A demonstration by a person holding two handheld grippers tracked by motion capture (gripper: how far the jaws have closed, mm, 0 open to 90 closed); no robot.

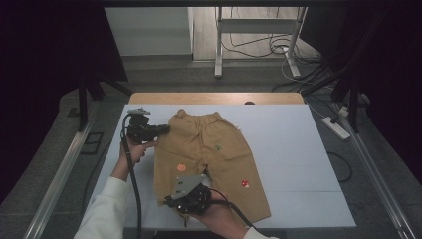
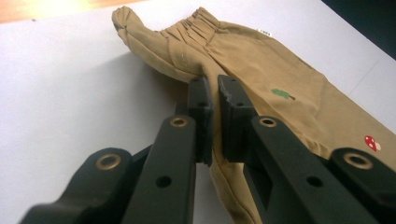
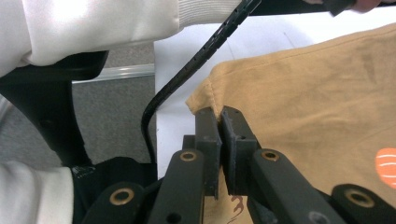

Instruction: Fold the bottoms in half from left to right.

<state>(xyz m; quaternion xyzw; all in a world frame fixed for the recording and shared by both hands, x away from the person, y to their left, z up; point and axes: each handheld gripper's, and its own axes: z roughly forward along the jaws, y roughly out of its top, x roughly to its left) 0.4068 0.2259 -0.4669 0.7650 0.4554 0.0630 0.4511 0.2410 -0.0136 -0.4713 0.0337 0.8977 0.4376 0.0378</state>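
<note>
- High view: a small pair of tan trousers point(image 1: 211, 159) lies flat on the white tabletop point(image 1: 293, 149), left of its middle. The waistband points to the far edge and the leg hems to the near edge, so the long axis runs far to near. The left gripper point(image 1: 161, 130) is at the waist's left side; the right gripper point(image 1: 185, 198) is over the left leg's hem, by the near edge.
- Left gripper view: the jaws stand almost together, pinching a raised fold of cloth at the trousers' left side below the gathered waistband point(image 2: 201, 23). The cloth looks soft, light and limp, so it will probably sag between holds; seams and hems seem the firmest grips.
- Right gripper view: the jaws are nearly closed on the hem corner point(image 3: 205, 100) of the leg.
</note>
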